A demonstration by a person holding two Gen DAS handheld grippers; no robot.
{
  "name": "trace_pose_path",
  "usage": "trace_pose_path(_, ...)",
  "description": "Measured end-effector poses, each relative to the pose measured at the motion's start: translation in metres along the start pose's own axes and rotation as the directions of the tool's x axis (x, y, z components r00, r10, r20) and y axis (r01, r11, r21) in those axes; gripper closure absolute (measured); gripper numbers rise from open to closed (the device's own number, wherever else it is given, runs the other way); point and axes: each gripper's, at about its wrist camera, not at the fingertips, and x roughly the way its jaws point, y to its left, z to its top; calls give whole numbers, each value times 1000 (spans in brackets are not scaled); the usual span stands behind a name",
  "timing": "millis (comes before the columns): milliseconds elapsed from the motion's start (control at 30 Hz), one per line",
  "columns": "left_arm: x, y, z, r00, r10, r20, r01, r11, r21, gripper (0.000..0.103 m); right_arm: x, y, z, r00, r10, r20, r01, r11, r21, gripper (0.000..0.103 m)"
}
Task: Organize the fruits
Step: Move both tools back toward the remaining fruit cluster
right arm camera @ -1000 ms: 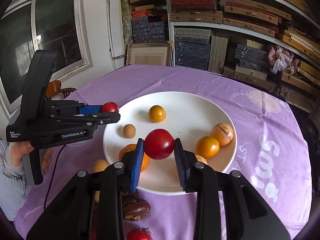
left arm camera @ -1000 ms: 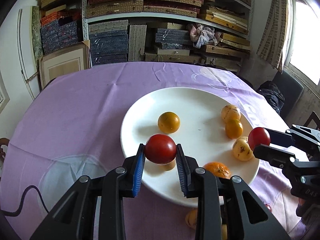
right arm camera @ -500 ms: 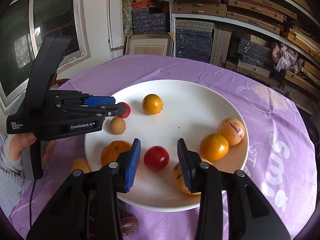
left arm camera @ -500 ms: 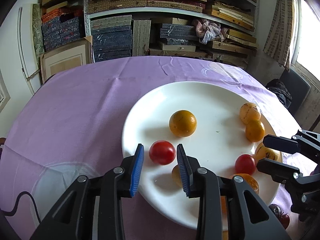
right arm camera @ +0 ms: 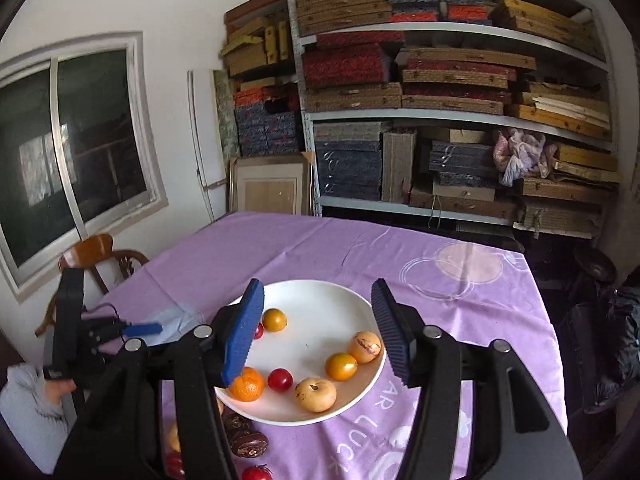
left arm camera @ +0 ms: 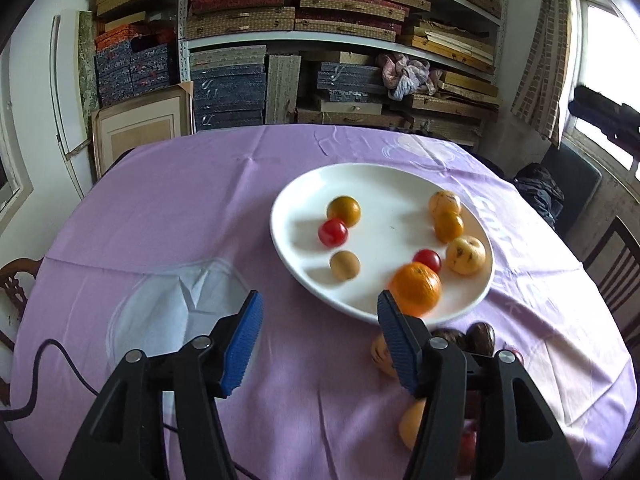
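Having just released one red tomato each onto the white plate point(left arm camera: 480, 292); left gripper point(left arm camera: 318, 338) and right gripper point(right arm camera: 316, 330) both opening, nothing between the pads, backing off and lifting clear. Resting now: one tomato point(left arm camera: 333, 233) beside the yellow fruit point(left arm camera: 344, 211), the other point(left arm camera: 427, 261) against the orange point(left arm camera: 416, 289). Being round, showing no long axis or heading. Remaining: dark fruits point(right arm camera: 244, 438) on the purple cloth point(left arm camera: 200, 208), off the plate

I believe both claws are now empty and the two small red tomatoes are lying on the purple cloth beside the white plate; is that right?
Not quite. Both claws, left and right, are empty, jaws opening, but the two red tomatoes lie on the white plate, not on the purple cloth. The left wrist view shows it.
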Motion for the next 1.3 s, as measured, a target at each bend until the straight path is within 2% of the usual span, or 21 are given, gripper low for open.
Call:
trace_pose_path(33, -1, -7, -9, 1000, -2, -10, 3, 1000, 25, 39, -9, 3, -9, 1000, 7, 1, -7, 1000, -20, 48)
trace_pose_path(67, -2, -17, -20, 1000, -2, -23, 3, 998, 60, 39, -16, 9, -23, 1000, 11, -2, -11, 999, -45, 41)
trace_pose_path(100, -1, -25, -30, 999, -2, -33, 4, 996, 88, 39, -21, 15, -38, 1000, 11, -4, -11, 998, -67, 30)
trace_pose_path(167, 2, -35, -45, 999, -2, -45, 7, 994, 110, 39, -24, 25, -76, 1000, 12, -16, -14, 995, -94, 21)
trace_pose_path(300, 10, -41, -55, 998, -20, -67, 27, 994, 103, 39, -14, 34, -139, 998, 40, -44, -43, 996, -74, 20)
trace_pose_path(333, 11, -43, -55, 997, -28, -69, 35, 994, 100, 37, -9, 34, -148, 997, 37, -75, -42, 997, -65, 20)
trace_pose_path(400, 12, -46, -56, 997, -38, -65, 44, 994, 103, 33, 1, 35, -154, 991, 50, -125, -60, 995, -75, 20)
trace_pose_path(500, 15, -52, -61, 997, -41, -71, 50, 991, 127, 29, 6, 32, -161, 989, 57, -135, -63, 997, -47, 15)
trace_pose_path(633, 15, -54, -66, 995, -54, -86, 66, 987, 144, 18, 9, 20, -163, 988, 59, -140, -59, 998, 4, 12)
trace_pose_path(767, 15, -56, -70, 997, -20, -74, 33, 983, 180, 9, 12, 12, -163, 987, 56, -153, -51, 998, 36, 12)
trace_pose_path(900, 16, -43, -70, 996, 61, -62, -49, 983, 178, 9, 12, 12, -163, 986, 60, -154, -56, 998, 30, 12)
trace_pose_path(1067, 15, -18, -70, 992, 107, -59, -100, 988, 115, 9, 11, 13, -164, 986, 63, -154, -59, 998, 32, 11)
trace_pose_path(1167, 9, -18, -69, 998, 44, -47, -40, 994, 98, 10, 11, 14, -164, 985, 64, -157, -60, 998, 29, 11)
trace_pose_path(1300, 13, -35, -75, 998, 29, -62, -20, 988, 154, 12, 12, 16, -165, 984, 66, -166, -63, 998, 25, 11)
